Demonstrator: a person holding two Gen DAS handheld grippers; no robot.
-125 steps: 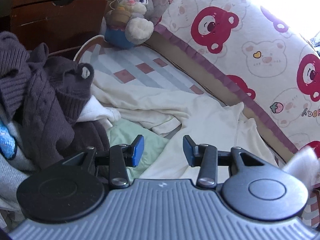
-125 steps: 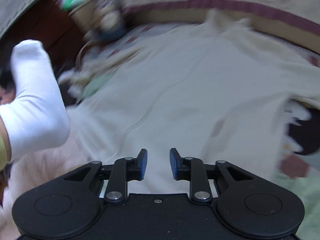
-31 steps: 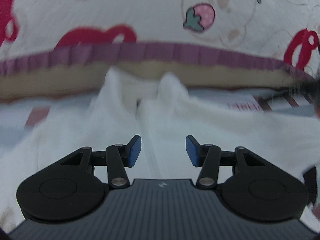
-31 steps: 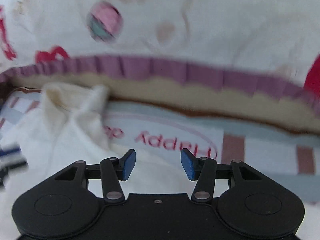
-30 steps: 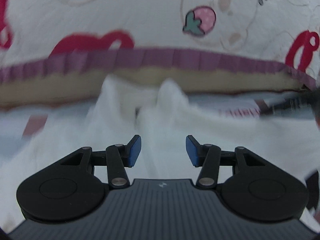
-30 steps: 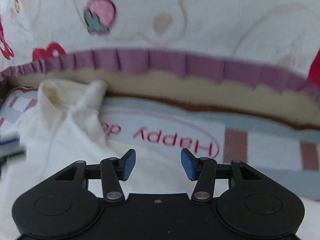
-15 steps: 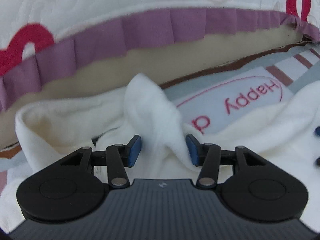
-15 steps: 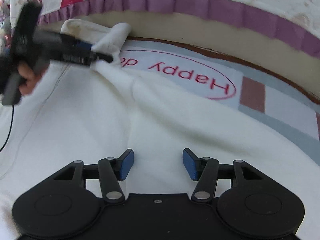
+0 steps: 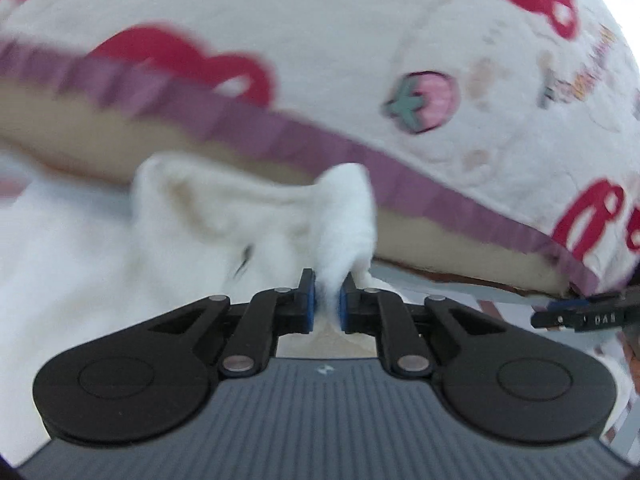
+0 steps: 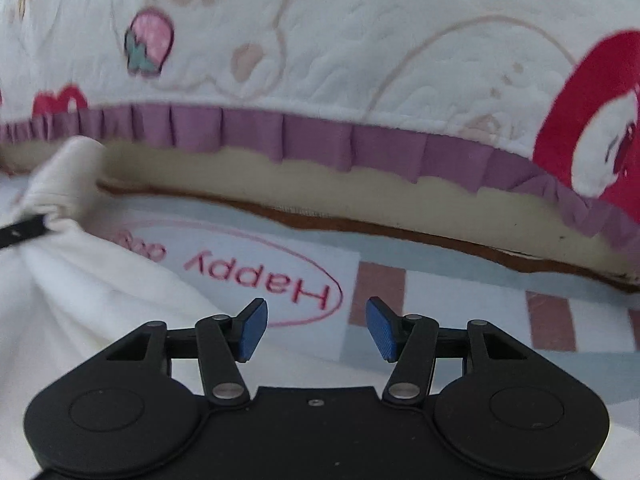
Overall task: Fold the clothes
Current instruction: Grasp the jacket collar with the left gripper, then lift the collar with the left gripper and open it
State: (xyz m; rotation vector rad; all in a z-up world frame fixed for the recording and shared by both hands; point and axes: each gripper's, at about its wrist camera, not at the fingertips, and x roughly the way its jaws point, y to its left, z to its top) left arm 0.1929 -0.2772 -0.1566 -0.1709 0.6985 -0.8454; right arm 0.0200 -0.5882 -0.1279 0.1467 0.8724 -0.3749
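White garment [image 9: 120, 248], soft and fleecy, lies spread on a bed, its edge bunched into a raised fold. Nearest in the left wrist view, the left gripper [image 9: 327, 300] is closed on that fold, blue pads pinching the cloth, which stands up just beyond the fingertips. In the right wrist view, the right gripper [image 10: 316, 326] hangs with its fingers spread apart, holding nothing, above the garment's edge and a checked sheet [image 10: 400, 288] printed with "Happy" inside a red oval. Beyond the sheet rises a quilted cover [image 10: 320, 40] with a purple ruffle, red bears and a strawberry. This view is slightly blurred.
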